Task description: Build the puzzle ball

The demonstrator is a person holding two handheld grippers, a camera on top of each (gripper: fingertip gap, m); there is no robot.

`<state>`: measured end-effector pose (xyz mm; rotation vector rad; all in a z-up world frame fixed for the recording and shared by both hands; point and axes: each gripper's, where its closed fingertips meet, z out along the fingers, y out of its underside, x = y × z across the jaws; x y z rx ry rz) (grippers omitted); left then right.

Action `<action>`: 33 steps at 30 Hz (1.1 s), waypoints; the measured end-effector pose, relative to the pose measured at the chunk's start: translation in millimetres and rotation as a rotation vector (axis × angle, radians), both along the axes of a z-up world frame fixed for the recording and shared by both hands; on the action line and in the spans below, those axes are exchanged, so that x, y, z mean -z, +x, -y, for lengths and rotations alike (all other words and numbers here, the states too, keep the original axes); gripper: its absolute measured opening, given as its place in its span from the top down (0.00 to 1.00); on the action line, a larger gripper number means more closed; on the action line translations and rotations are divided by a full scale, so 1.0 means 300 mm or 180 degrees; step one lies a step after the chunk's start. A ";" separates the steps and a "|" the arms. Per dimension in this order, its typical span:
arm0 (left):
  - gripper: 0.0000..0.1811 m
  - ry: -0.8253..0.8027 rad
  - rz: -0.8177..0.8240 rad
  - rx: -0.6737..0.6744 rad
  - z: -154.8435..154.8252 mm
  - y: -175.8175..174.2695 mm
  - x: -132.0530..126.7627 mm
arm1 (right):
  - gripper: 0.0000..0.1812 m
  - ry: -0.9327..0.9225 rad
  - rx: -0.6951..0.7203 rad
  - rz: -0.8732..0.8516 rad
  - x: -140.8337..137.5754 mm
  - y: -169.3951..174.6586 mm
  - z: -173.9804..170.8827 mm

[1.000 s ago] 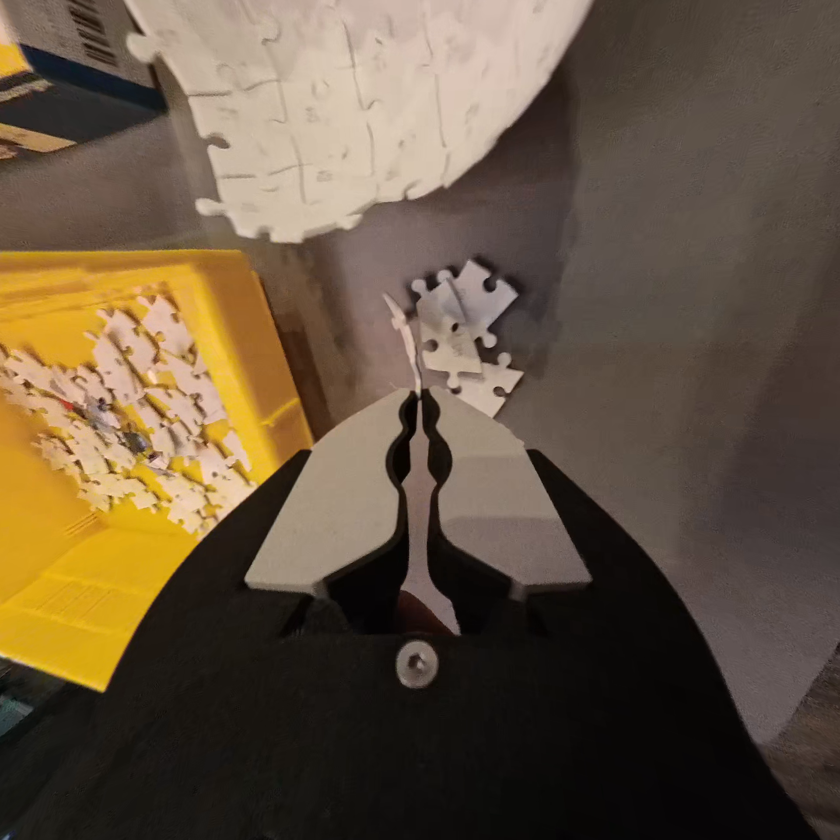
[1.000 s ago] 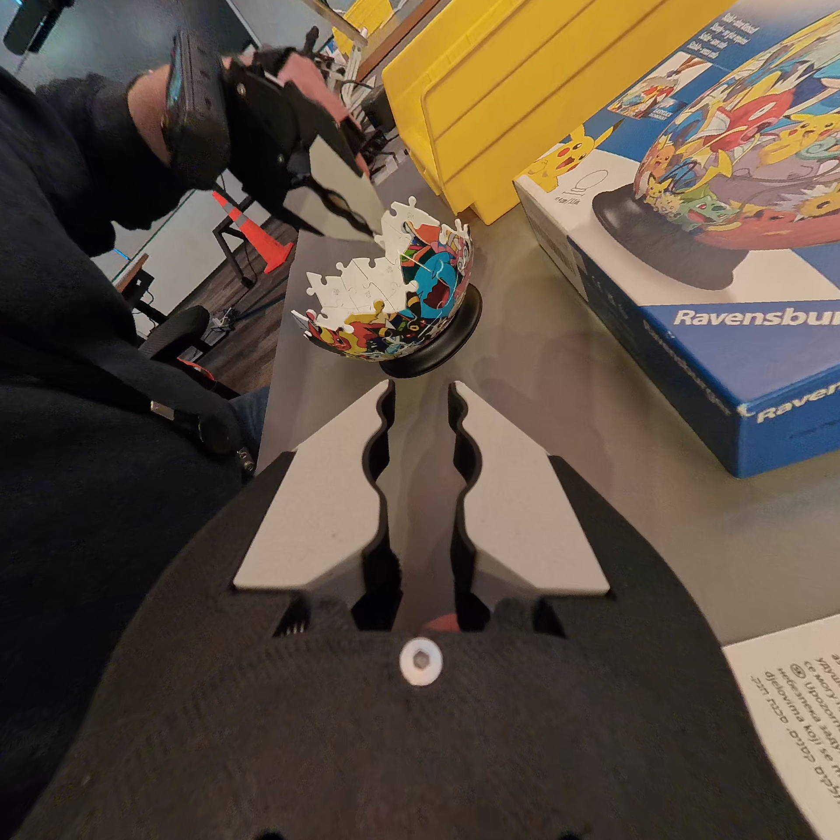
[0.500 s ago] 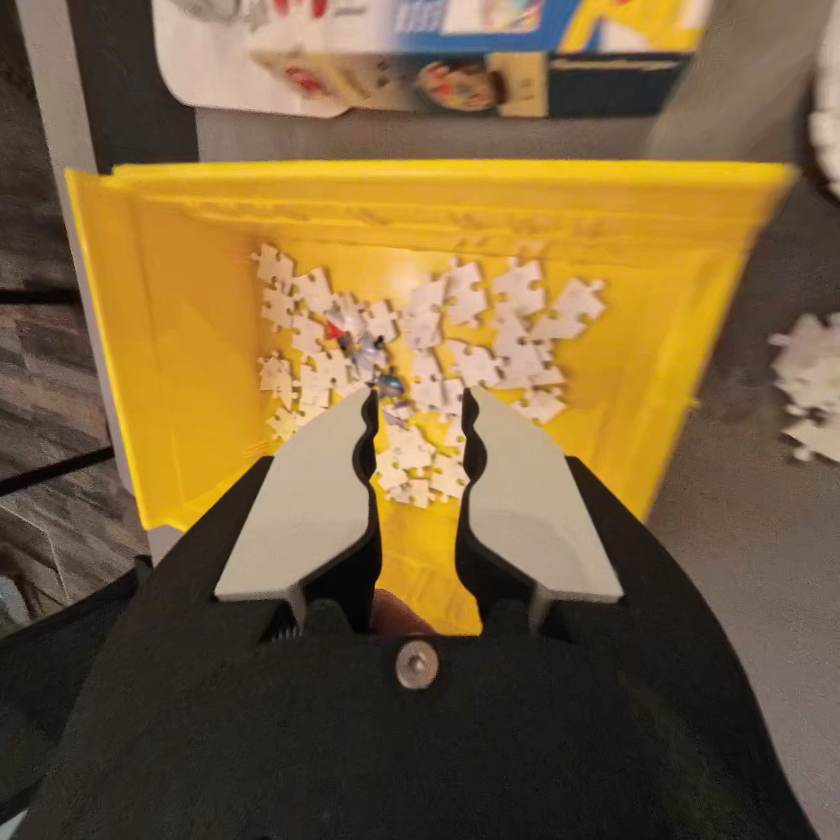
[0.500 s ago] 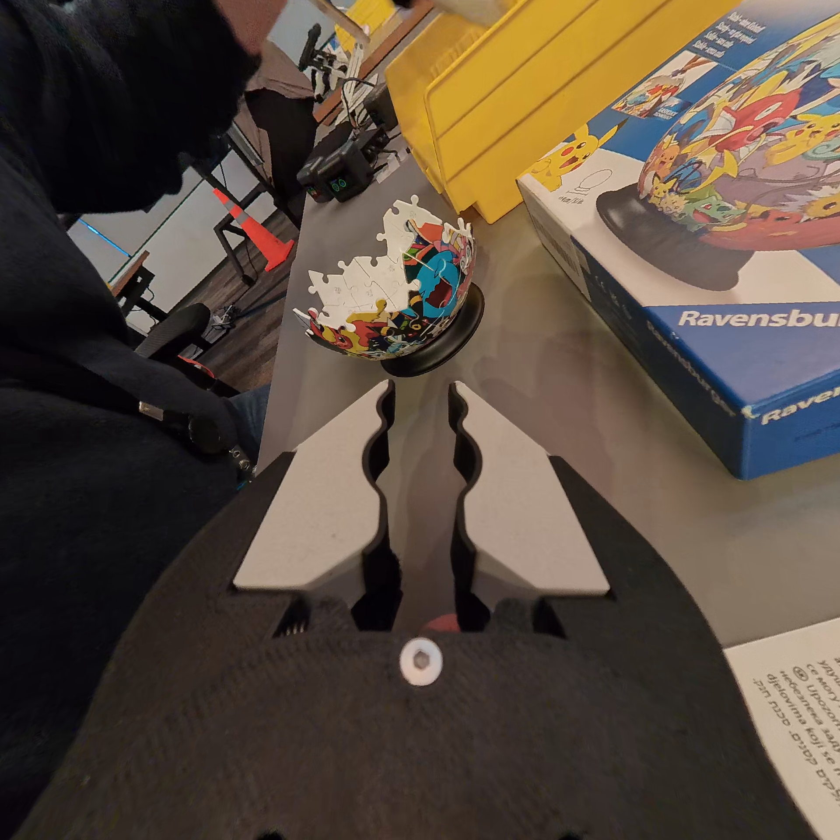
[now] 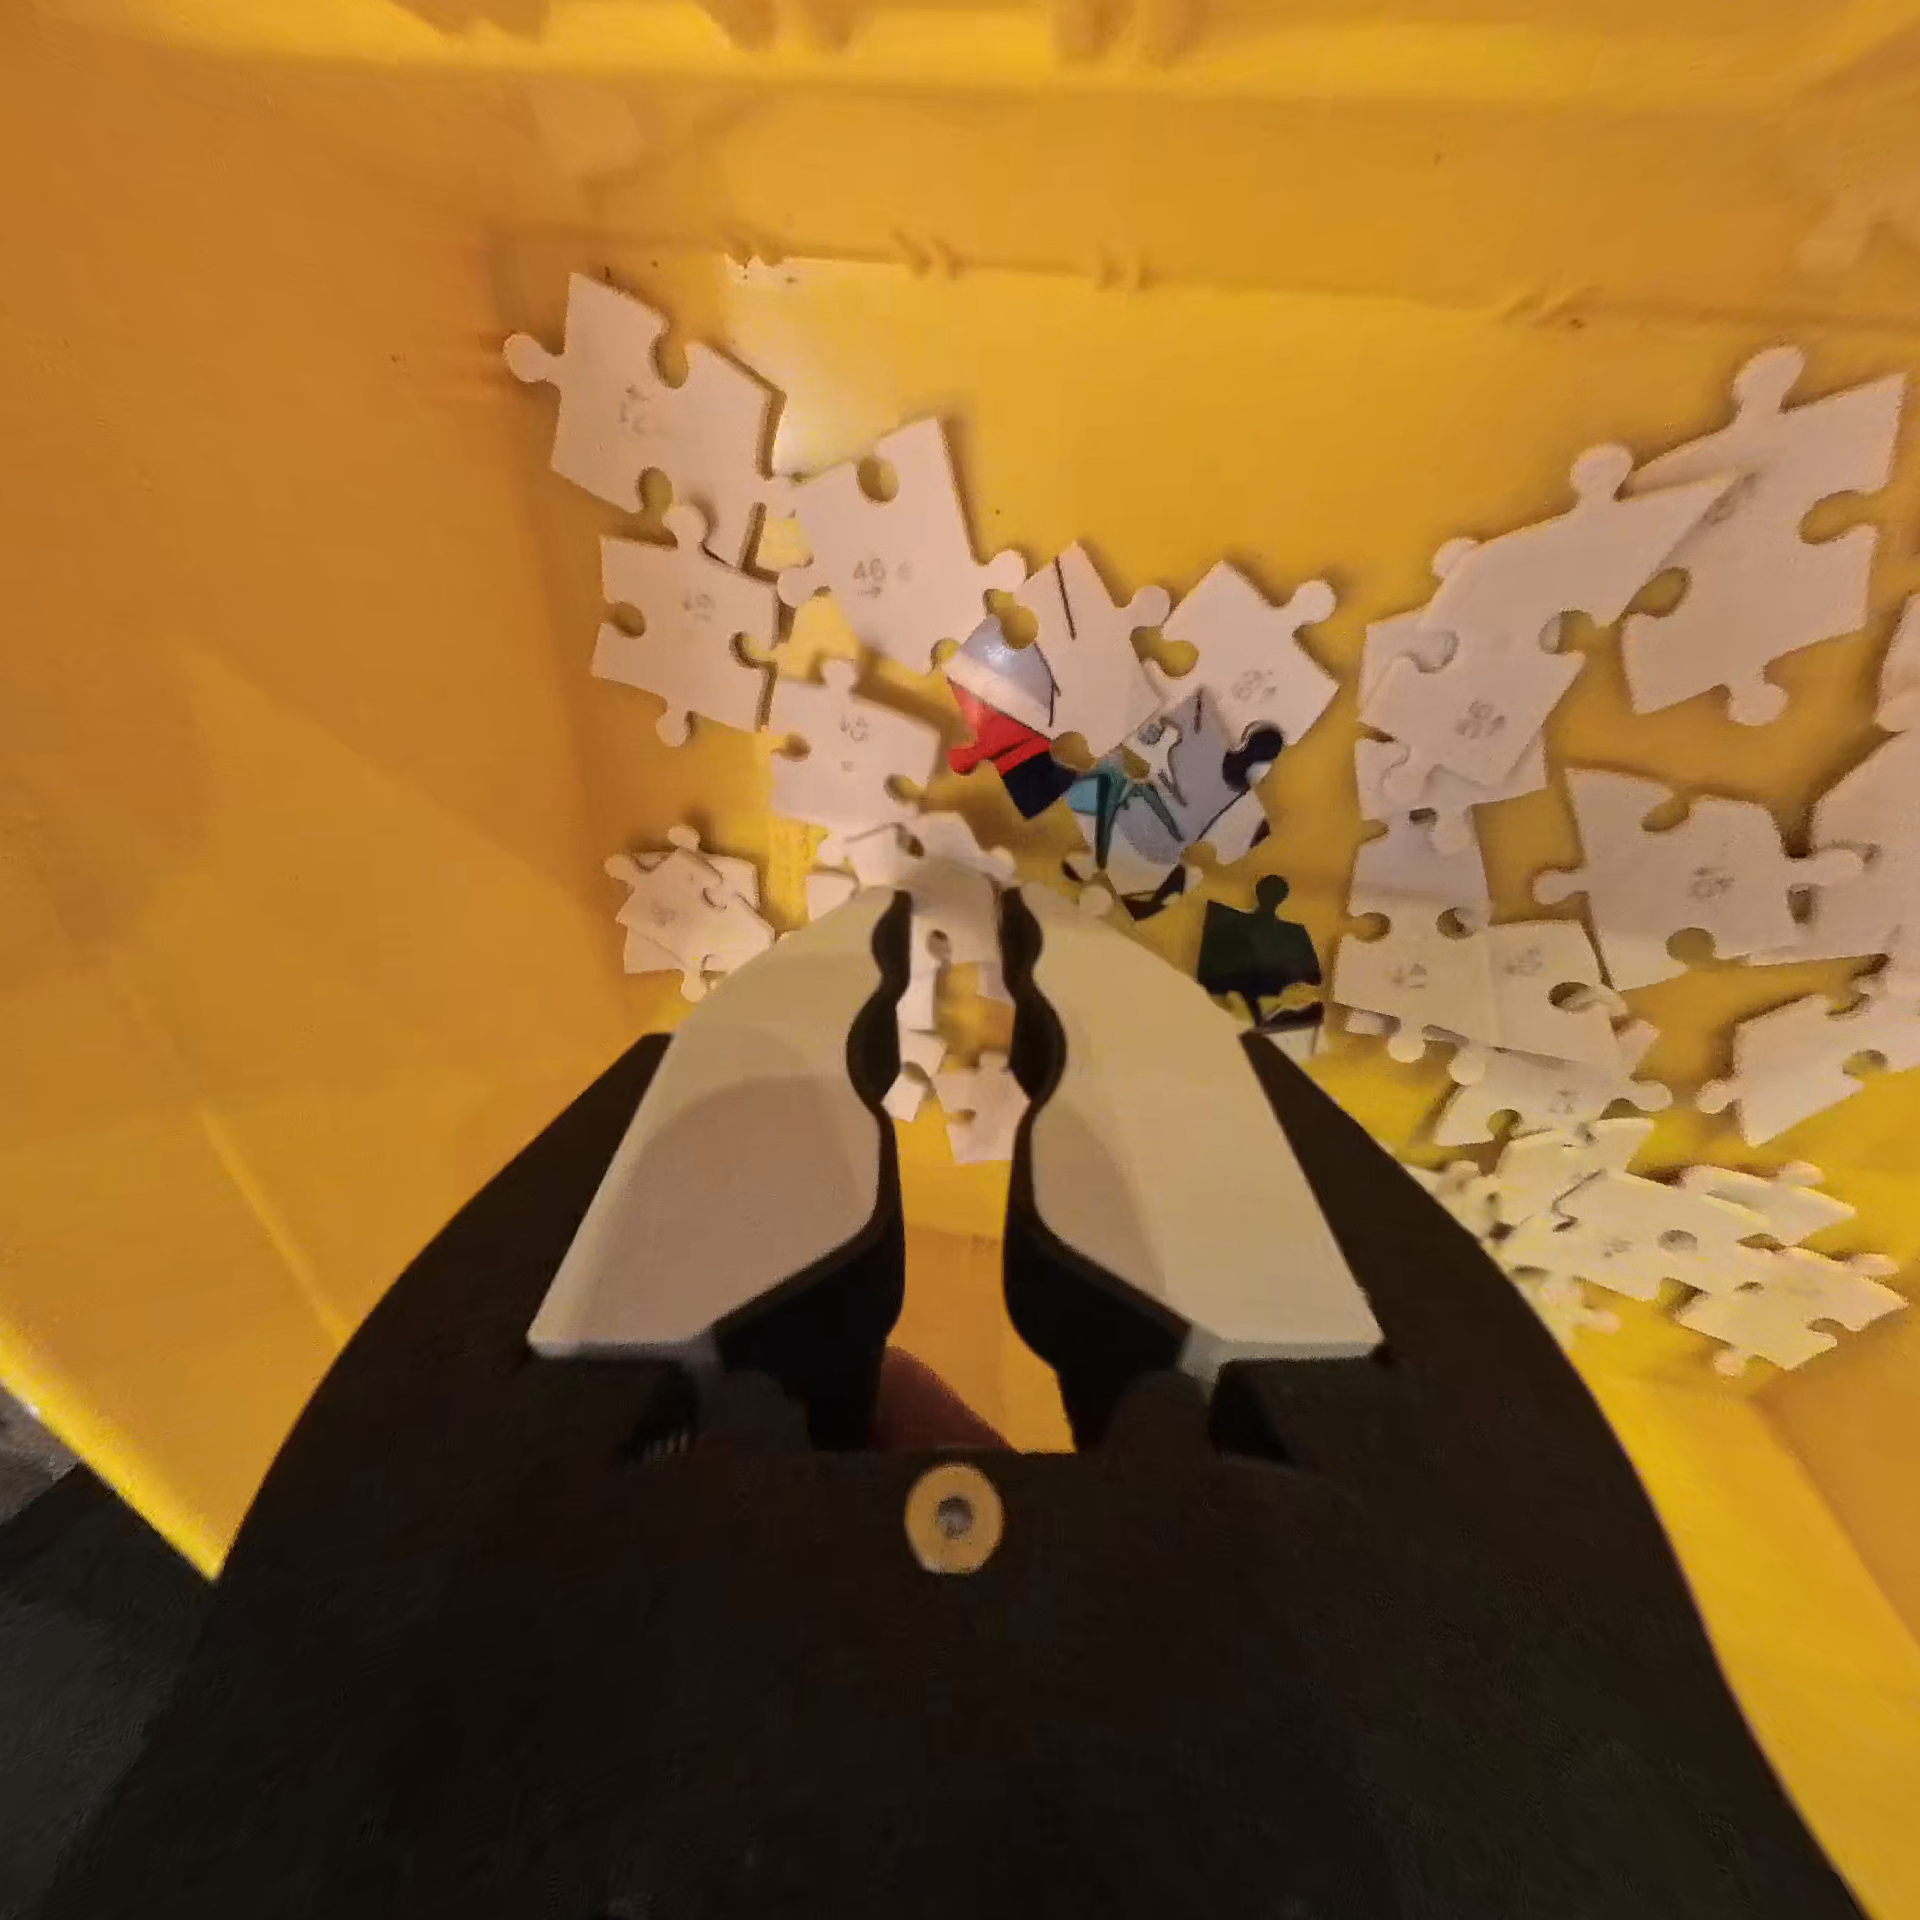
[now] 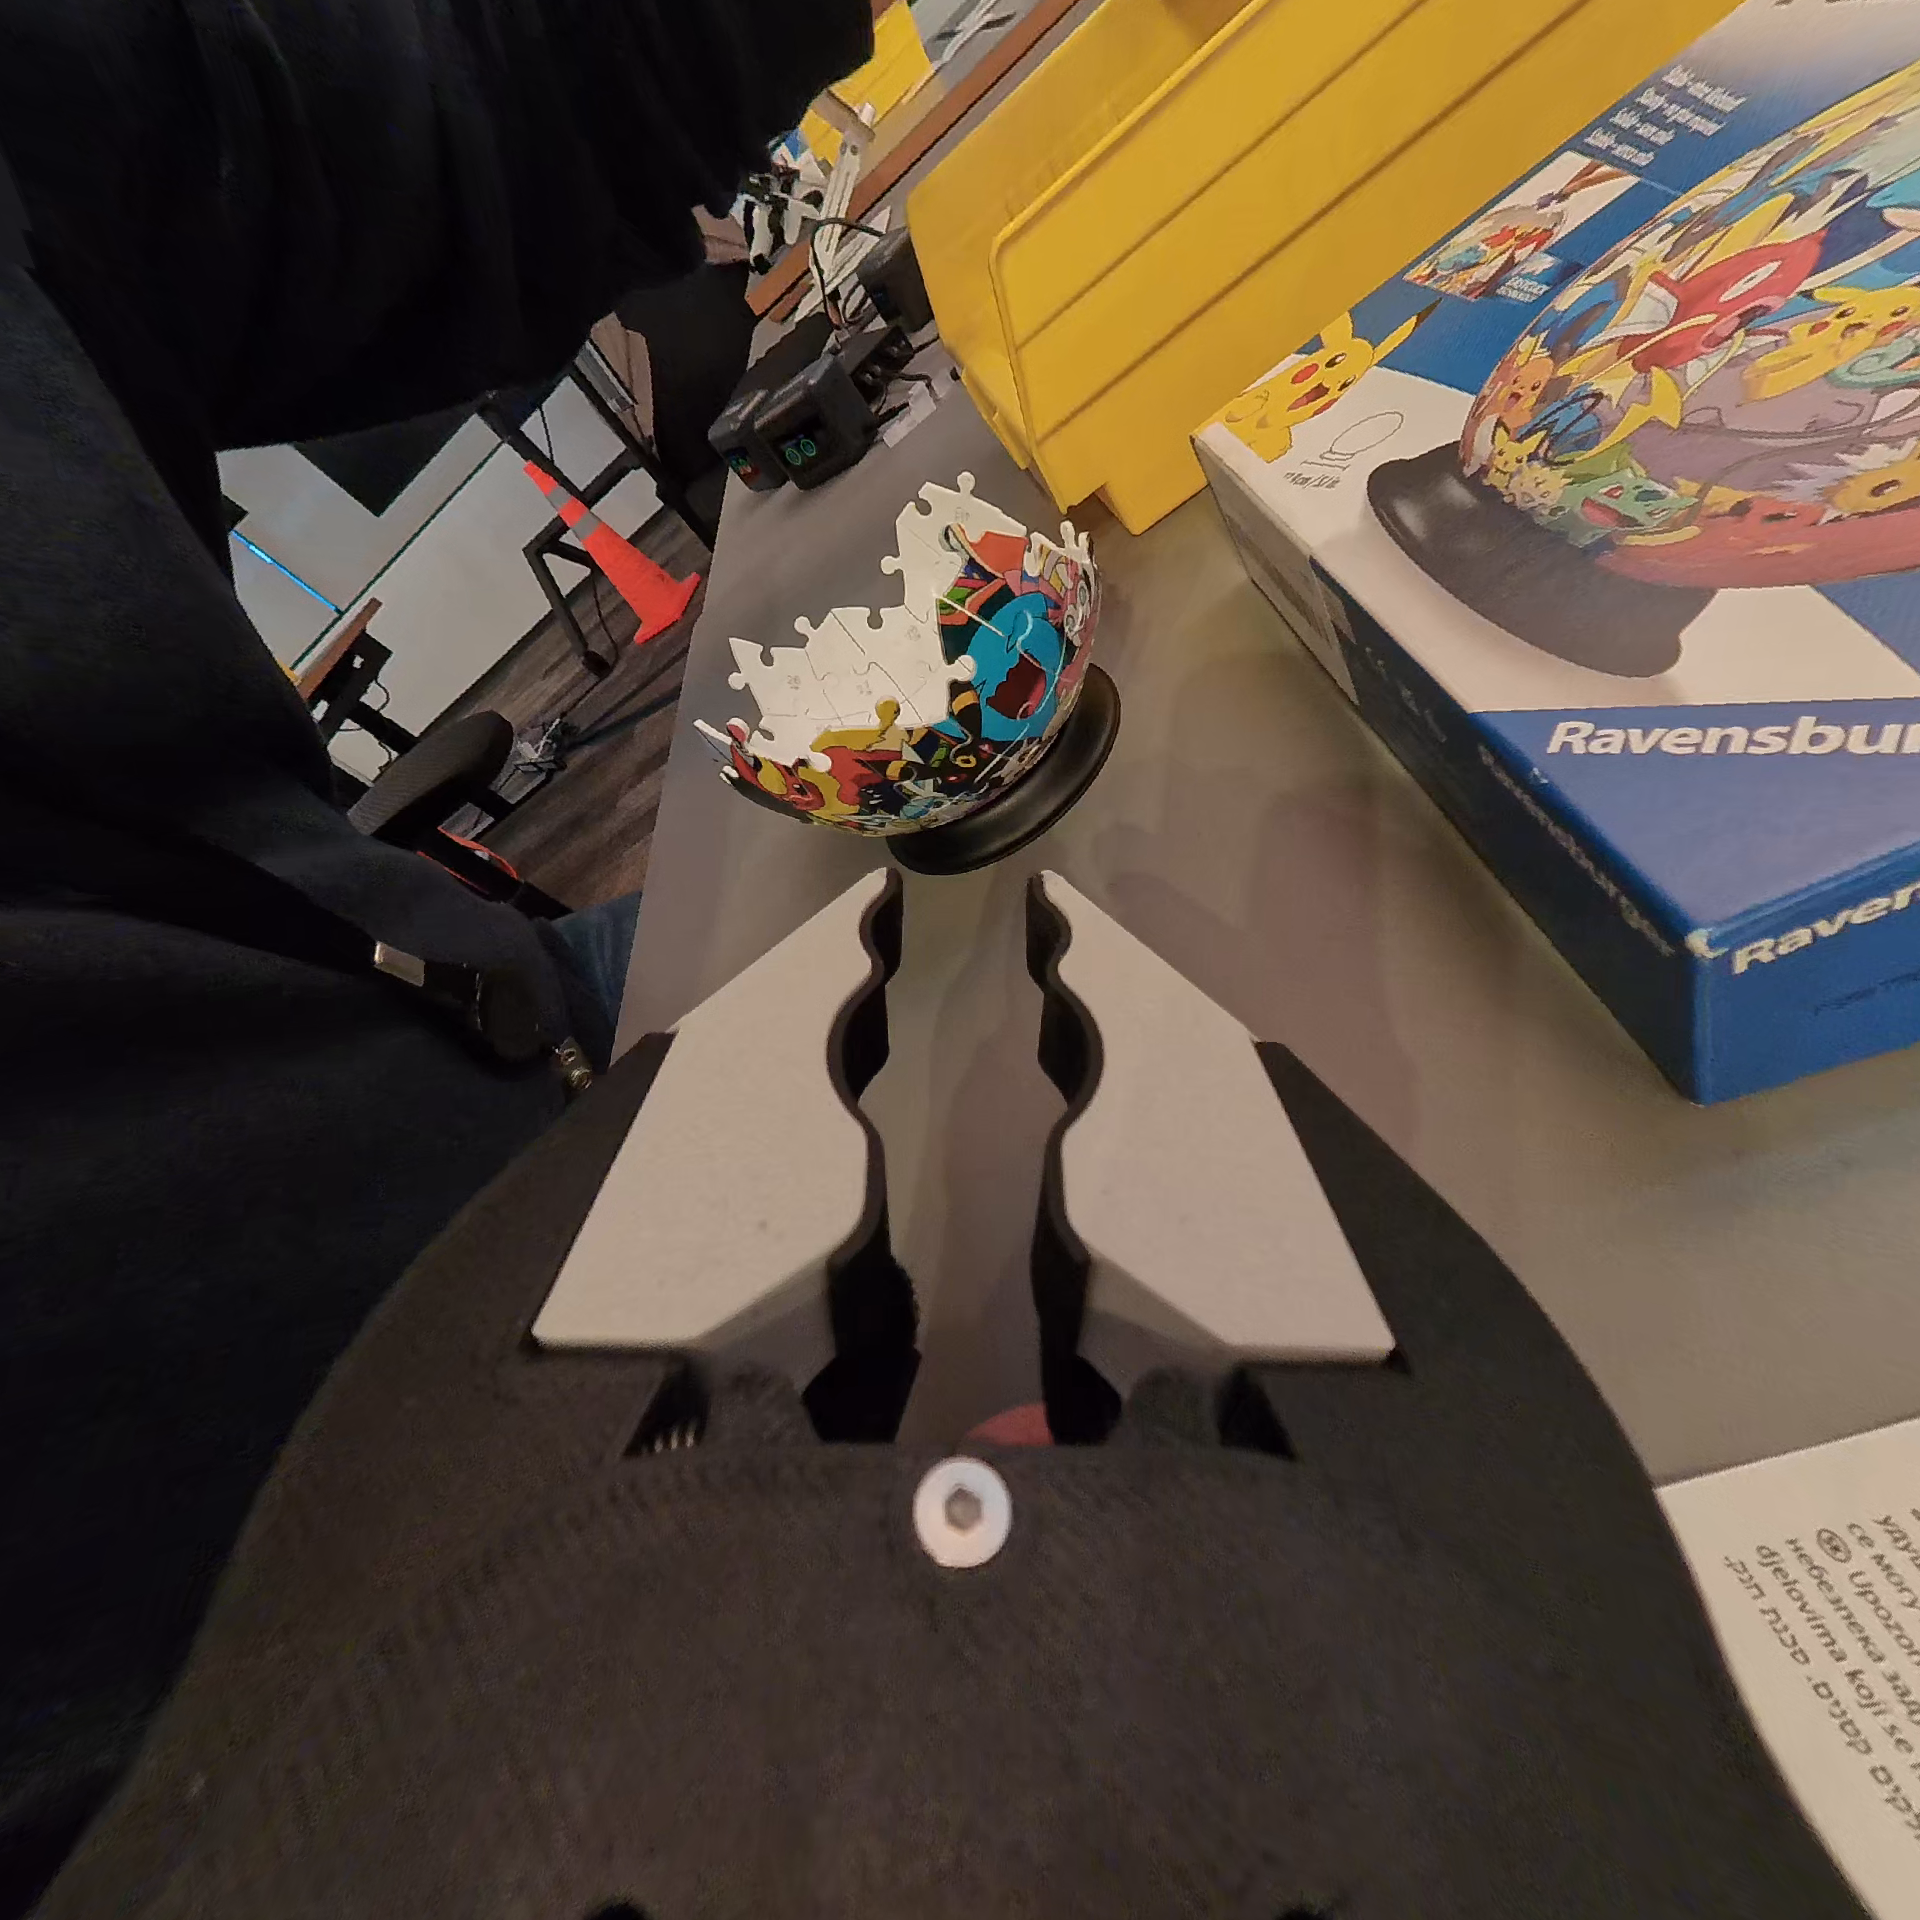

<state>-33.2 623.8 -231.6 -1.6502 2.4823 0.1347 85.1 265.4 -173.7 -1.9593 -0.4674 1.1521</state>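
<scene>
My left gripper point(image 5: 954, 902), jaws parted and empty, now hangs low inside the yellow bin point(image 5: 312, 727) over the loose puzzle pieces point(image 5: 883, 561) — a second ago it pinched a piece beside the ball. That piece seems set down, and I am choosing the next. My right gripper point(image 6: 961, 888) stays open and empty, just short of the half-built puzzle ball point(image 6: 914, 696) on its black stand point(image 6: 1029, 800).

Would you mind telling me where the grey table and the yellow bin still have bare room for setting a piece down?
On the grey table, a bare strip runs between the half-built puzzle ball on its black stand and the blue puzzle box. Inside the yellow plastic bin, the left floor is bare; the loose white puzzle pieces crowd the middle and right.
</scene>
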 end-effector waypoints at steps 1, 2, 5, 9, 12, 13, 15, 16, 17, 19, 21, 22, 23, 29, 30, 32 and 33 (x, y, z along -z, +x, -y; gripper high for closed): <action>0.91 0.0016 -0.0014 0.0000 -0.004 -0.001 -0.001 | 0.88 0.0003 0.0000 -0.0005 -0.001 0.000 0.000; 0.91 0.0027 -0.0045 -0.0011 -0.009 -0.005 -0.001 | 0.88 0.0005 0.0000 -0.0007 -0.001 0.001 0.000; 0.95 0.0035 0.0025 -0.0018 -0.016 -0.002 -0.015 | 0.87 0.0009 -0.0001 -0.0013 -0.002 0.001 0.001; 0.99 0.0143 0.0244 -0.0095 -0.026 0.006 -0.087 | 0.87 0.0009 -0.0003 -0.0010 -0.002 0.001 0.001; 0.99 0.0227 0.0436 -0.0159 -0.008 -0.005 -0.157 | 0.87 0.0008 0.0000 -0.0005 -0.001 0.001 0.001; 0.99 0.0241 0.0512 -0.0159 0.017 -0.013 -0.190 | 0.87 0.0009 0.0003 -0.0002 -0.001 0.001 0.000; 0.99 0.0265 0.0735 -0.0059 0.112 -0.026 -0.273 | 0.87 0.0007 0.0004 0.0001 0.000 0.001 0.001; 0.99 0.0240 0.0849 0.0014 0.183 -0.037 -0.315 | 0.87 0.0005 0.0003 -0.0001 0.000 0.001 0.001; 0.99 0.0184 0.0970 0.0104 0.269 -0.049 -0.352 | 0.87 0.0002 0.0004 -0.0003 0.000 0.001 0.000; 0.99 0.0112 0.1093 0.0355 0.453 -0.088 -0.389 | 0.88 -0.0005 0.0000 0.0005 0.001 0.000 0.000; 0.99 0.0188 0.1066 0.0493 0.592 -0.139 -0.373 | 0.88 -0.0008 0.0001 0.0010 0.003 -0.001 0.000; 0.99 0.0134 0.1022 0.0475 0.653 -0.168 -0.348 | 0.88 -0.0008 0.0004 0.0020 0.003 -0.001 0.000; 0.99 0.0120 0.1012 0.0433 0.696 -0.191 -0.320 | 0.88 -0.0008 0.0002 0.0038 0.005 -0.002 0.000; 0.99 0.0065 0.0822 0.0252 0.824 -0.284 -0.102 | 0.88 -0.0016 0.0009 0.0092 0.012 -0.005 -0.001; 0.99 0.0071 0.0834 0.0255 0.834 -0.284 -0.085 | 0.88 -0.0017 0.0012 0.0101 0.013 -0.005 -0.001; 0.98 0.0104 0.0770 0.0330 0.856 -0.293 -0.054 | 0.88 -0.0023 0.0013 0.0118 0.015 -0.006 -0.002; 0.95 0.0108 0.0732 0.0341 0.863 -0.299 -0.041 | 0.88 -0.0027 0.0012 0.0123 0.016 -0.006 -0.002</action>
